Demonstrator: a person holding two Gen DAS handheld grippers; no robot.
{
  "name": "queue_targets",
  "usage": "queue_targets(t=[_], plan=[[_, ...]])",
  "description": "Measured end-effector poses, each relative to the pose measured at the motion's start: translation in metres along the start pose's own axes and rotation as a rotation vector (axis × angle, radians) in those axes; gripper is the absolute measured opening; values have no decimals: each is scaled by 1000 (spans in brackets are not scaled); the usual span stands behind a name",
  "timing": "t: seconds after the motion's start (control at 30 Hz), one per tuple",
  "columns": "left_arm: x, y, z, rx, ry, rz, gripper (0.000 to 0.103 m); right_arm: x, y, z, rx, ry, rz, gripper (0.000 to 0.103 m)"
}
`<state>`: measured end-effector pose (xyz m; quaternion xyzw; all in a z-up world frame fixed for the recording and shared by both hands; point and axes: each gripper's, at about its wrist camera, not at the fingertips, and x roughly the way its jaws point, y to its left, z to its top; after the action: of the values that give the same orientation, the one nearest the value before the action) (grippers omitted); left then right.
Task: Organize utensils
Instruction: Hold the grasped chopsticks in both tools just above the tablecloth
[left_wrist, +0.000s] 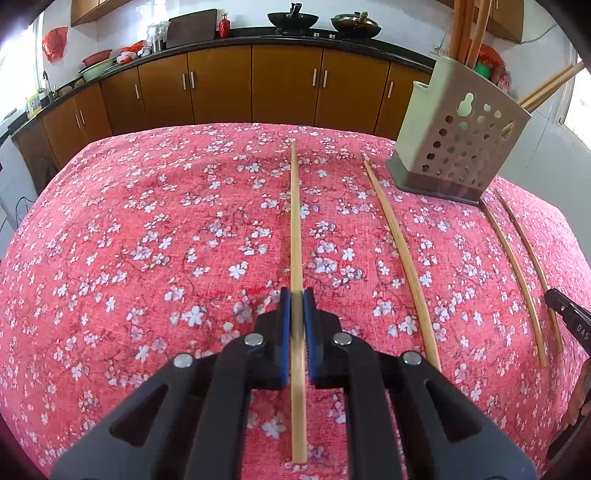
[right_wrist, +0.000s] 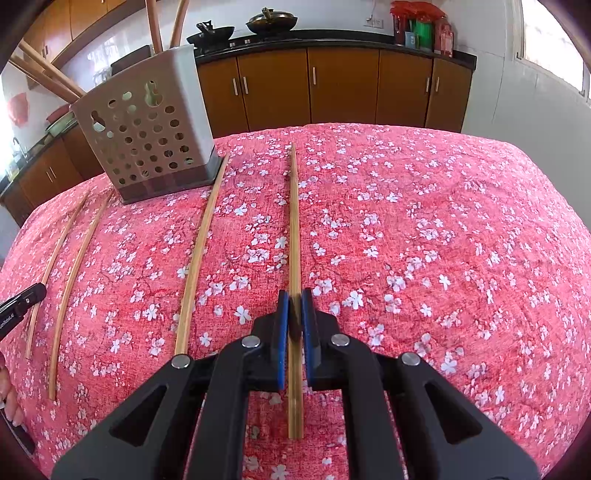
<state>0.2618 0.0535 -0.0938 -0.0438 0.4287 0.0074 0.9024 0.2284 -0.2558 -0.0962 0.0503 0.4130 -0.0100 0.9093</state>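
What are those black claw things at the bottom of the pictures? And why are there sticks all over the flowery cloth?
Those black claws are grippers, tools a person holds, one in each hand. Each has a small camera looking along its two fingers, so one picture is from the left gripper and the other from the right gripper. The sticks are chopsticks on a table with a pink flowered cloth. The left gripper is pinching one chopstick, and the right gripper is pinching another. Two loose chopsticks lie between them. The beige holder with holes already has some sticks standing in it.
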Motion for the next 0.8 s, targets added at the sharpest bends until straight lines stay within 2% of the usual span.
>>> queue_targets(t=[0.8], plan=[[0,1,-1,-3,0,-2,11,0,0,0,1,0,-1,9]])
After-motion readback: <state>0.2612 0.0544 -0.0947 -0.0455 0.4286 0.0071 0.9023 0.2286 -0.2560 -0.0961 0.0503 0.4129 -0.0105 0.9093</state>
